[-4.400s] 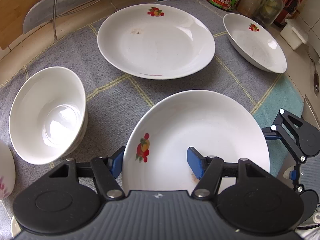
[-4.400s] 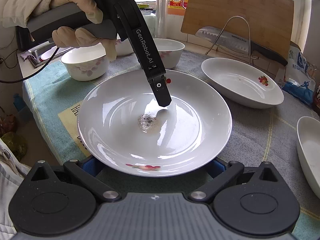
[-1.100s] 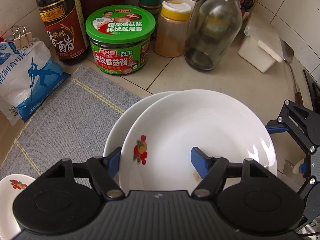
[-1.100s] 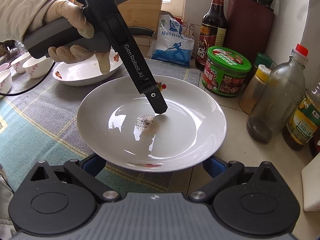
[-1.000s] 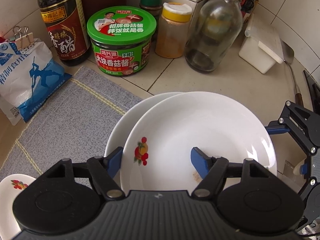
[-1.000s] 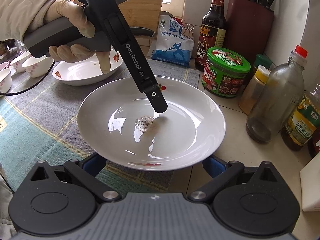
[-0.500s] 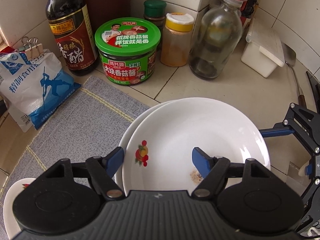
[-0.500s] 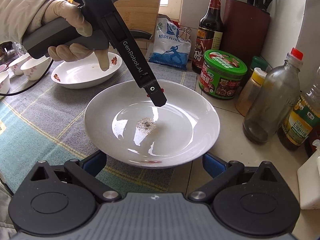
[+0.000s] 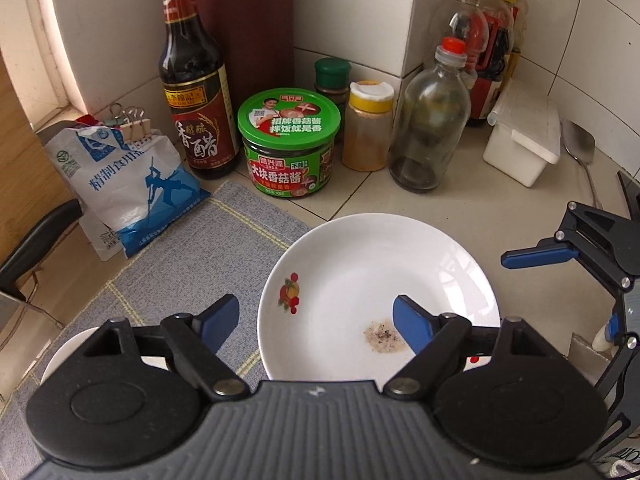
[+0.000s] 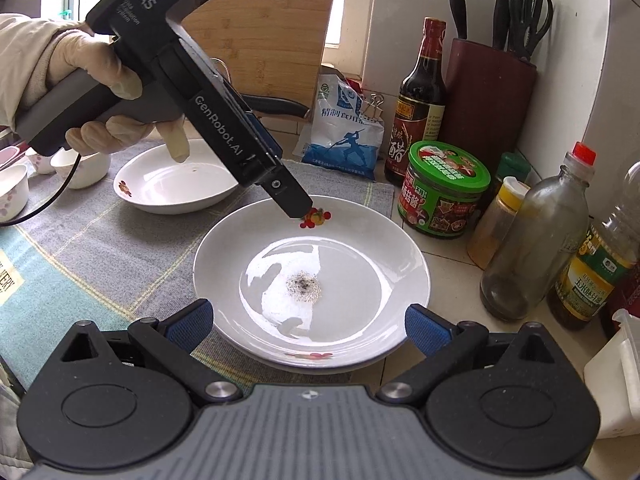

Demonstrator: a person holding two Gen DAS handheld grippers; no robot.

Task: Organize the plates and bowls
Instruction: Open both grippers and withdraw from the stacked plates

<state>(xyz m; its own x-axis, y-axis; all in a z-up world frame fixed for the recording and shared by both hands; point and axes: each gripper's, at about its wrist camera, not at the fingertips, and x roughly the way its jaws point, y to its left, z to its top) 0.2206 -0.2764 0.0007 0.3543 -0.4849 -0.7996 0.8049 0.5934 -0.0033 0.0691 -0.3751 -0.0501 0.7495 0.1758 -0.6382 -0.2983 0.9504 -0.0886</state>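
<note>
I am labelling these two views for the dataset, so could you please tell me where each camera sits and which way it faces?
Left wrist: sits on the left gripper, facing the tiled corner with the green-lidded jar; its own open fingers show, and the right gripper's tip at the right edge.
Right wrist: sits on the right gripper, looking across the plate toward the cutting board; its own open fingers show, plus the gloved hand holding the left gripper.
Shared: plate, jar, vinegar bottle.

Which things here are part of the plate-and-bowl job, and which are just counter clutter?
Job:
stacked plate
second plate
small bowls
left claw, open
right claw, open

Clutter:
green jar
vinegar bottle
salt bag
glass bottle
knife block
</note>
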